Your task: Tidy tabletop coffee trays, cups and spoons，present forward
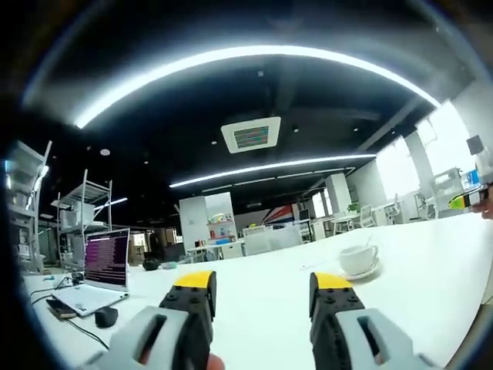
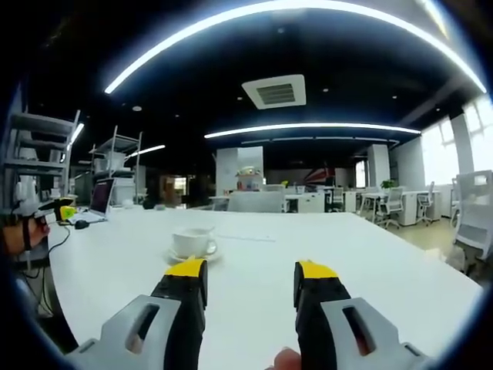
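Note:
A white coffee cup [image 1: 357,257] stands on a white saucer [image 1: 362,273] on the white table, ahead and to the right of my left gripper [image 1: 262,284]. That gripper is open, its yellow-tipped jaws wide apart with nothing between them. In the right gripper view the same cup [image 2: 192,241] on its saucer [image 2: 192,257] lies just beyond the left jaw of my right gripper [image 2: 250,271], which is also open and holds nothing. The right gripper [image 1: 467,201] shows at the far right edge of the left gripper view, and the left gripper [image 2: 58,210] at the far left of the right gripper view, held by a hand [image 2: 15,233].
An open laptop [image 1: 104,266] with a dark mouse [image 1: 106,316] and a phone [image 1: 62,309] sits at the table's left end, cables trailing. The wide white table [image 2: 331,254] is bare around the cup. Metal shelves [image 2: 115,166], desks and office chairs [image 2: 393,204] stand beyond.

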Action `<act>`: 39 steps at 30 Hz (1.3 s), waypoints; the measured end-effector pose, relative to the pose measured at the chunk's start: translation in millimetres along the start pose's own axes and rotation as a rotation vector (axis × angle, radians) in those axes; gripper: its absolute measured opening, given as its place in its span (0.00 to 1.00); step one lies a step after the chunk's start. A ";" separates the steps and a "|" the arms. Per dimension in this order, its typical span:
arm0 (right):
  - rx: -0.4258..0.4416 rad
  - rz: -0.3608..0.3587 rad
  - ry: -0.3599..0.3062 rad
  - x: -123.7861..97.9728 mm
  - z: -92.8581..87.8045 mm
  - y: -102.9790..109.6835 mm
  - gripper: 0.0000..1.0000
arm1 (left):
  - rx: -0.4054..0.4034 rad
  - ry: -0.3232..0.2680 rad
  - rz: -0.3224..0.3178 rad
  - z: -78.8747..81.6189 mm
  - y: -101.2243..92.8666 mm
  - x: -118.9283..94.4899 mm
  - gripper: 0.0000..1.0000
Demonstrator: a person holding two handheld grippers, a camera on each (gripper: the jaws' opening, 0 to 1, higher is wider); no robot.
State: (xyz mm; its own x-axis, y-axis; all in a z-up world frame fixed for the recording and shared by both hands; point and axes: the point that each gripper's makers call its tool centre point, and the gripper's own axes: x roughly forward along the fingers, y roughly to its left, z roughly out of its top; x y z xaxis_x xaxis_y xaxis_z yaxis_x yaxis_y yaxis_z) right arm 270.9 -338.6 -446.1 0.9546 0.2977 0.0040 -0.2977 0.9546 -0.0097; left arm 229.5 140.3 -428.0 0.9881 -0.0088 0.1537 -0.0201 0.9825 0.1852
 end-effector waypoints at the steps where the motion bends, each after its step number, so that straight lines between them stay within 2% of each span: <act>1: 0.001 -0.002 0.000 -0.3 -0.1 -0.6 0.45 | 0.001 -0.001 0.000 0.3 0.0 -0.1 0.49; 22: 0.003 -0.009 -0.001 -3.1 -0.2 -5.8 0.44 | -0.001 0.000 -0.005 2.1 -1.1 -1.5 0.49; 34: 0.002 -0.001 0.002 -4.4 -0.4 -2.5 0.44 | -0.050 0.013 -0.007 -1.1 1.2 -1.1 0.49; 39: 0.000 0.000 0.013 -6.3 -3.5 -1.1 0.44 | -0.072 0.023 -0.026 -1.2 -5.2 -1.3 0.48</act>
State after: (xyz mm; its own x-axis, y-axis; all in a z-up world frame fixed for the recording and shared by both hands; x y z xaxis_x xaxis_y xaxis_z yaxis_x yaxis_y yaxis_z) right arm 265.2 -341.7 -449.6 0.9546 0.2979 -0.0088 -0.2980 0.9545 -0.0100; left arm 228.5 135.5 -430.3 0.9914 -0.0314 0.1272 0.0163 0.9928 0.1183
